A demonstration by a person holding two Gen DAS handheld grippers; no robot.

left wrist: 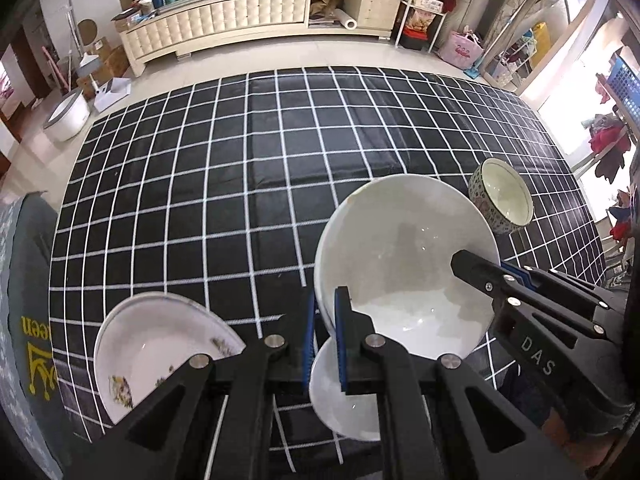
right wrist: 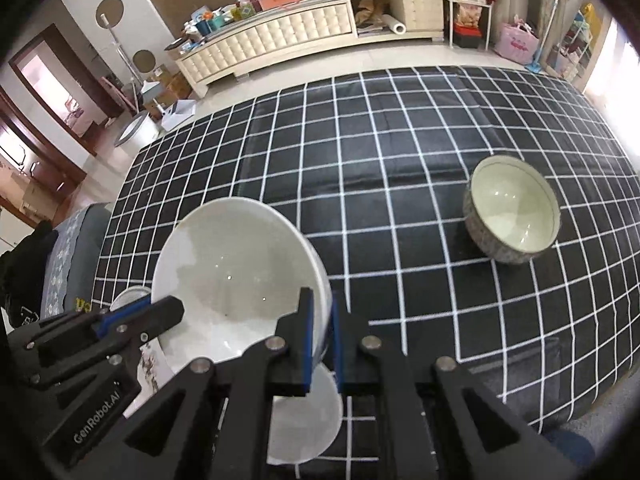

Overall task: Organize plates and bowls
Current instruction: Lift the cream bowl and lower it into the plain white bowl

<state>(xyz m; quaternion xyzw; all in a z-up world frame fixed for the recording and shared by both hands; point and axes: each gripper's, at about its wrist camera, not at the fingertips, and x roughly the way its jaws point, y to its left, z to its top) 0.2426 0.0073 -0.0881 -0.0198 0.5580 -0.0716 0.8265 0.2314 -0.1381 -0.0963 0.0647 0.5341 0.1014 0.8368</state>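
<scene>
Left gripper (left wrist: 325, 322) and right gripper (right wrist: 320, 334) clamped on white bowl (left wrist: 404, 264) rim, opposite sides | bowl glossy, plain, tilted, held above checked cloth (left wrist: 240, 184) | patterned bowl (right wrist: 512, 216) at 2 o'clock | cabinet (left wrist: 256, 20) at 12

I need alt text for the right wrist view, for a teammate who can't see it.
Both tools grip one large white bowl by opposite rims above a black checked tablecloth: the right tool clamps its near rim, the left tool its left rim. A small white dish lies beneath, and a patterned bowl stands apart at right.
</scene>
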